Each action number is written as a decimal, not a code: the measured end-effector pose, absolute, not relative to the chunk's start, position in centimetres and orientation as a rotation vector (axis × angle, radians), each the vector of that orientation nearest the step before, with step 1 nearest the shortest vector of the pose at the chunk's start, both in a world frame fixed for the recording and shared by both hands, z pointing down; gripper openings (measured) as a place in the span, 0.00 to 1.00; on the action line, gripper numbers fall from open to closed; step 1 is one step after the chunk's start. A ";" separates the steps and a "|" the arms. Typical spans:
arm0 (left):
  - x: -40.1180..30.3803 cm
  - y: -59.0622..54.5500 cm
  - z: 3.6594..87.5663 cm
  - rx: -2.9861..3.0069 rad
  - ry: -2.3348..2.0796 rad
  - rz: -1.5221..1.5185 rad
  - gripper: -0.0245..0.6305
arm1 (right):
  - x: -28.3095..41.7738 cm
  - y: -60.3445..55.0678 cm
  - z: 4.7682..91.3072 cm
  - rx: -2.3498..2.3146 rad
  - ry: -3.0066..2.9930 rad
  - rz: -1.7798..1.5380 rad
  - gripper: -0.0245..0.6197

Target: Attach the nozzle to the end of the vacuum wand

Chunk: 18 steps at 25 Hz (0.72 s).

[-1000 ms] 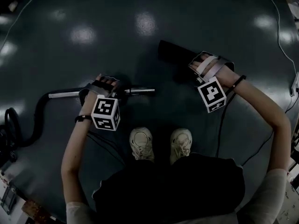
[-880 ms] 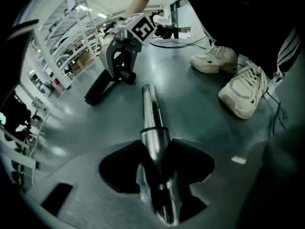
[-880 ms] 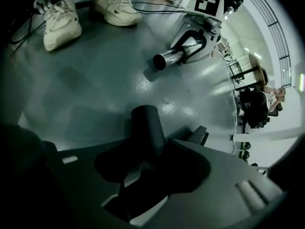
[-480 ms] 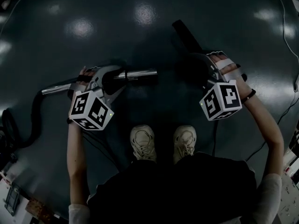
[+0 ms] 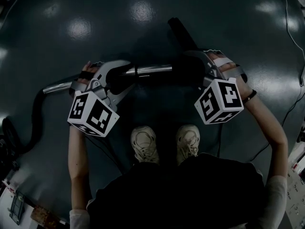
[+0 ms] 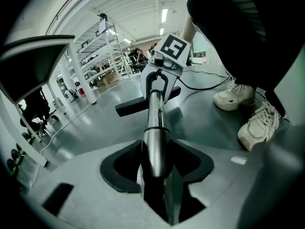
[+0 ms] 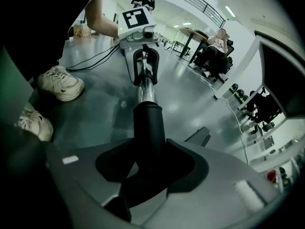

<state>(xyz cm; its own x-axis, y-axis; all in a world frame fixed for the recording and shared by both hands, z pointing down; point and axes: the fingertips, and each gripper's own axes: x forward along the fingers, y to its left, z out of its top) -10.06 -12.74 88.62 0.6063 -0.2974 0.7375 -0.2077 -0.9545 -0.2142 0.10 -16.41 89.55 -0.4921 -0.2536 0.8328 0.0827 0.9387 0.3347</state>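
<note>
Right claw (image 7: 143, 175) just closing on nozzle (image 7: 147, 128), left claw (image 6: 155, 178) just closing on wand (image 6: 153, 123)

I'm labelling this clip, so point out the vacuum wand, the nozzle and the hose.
vacuum wand (image 5: 152, 70): head view, on the shiny metal tube near its free end.
nozzle (image 7: 148, 128): right gripper view, on its black round neck.
hose (image 5: 33, 114): head view, on the black bend at far left.
</note>
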 end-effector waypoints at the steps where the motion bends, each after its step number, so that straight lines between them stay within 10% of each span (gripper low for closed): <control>1: -10.1 -12.7 88.6 -2.715 0.425 -1.283 0.34 | 0.1 -16.3 89.4 0.123 -2.040 -0.397 0.34; 18: -11.0 -12.2 88.9 -2.705 0.437 -1.260 0.34 | -0.6 -15.1 88.4 0.125 -1.962 -0.379 0.34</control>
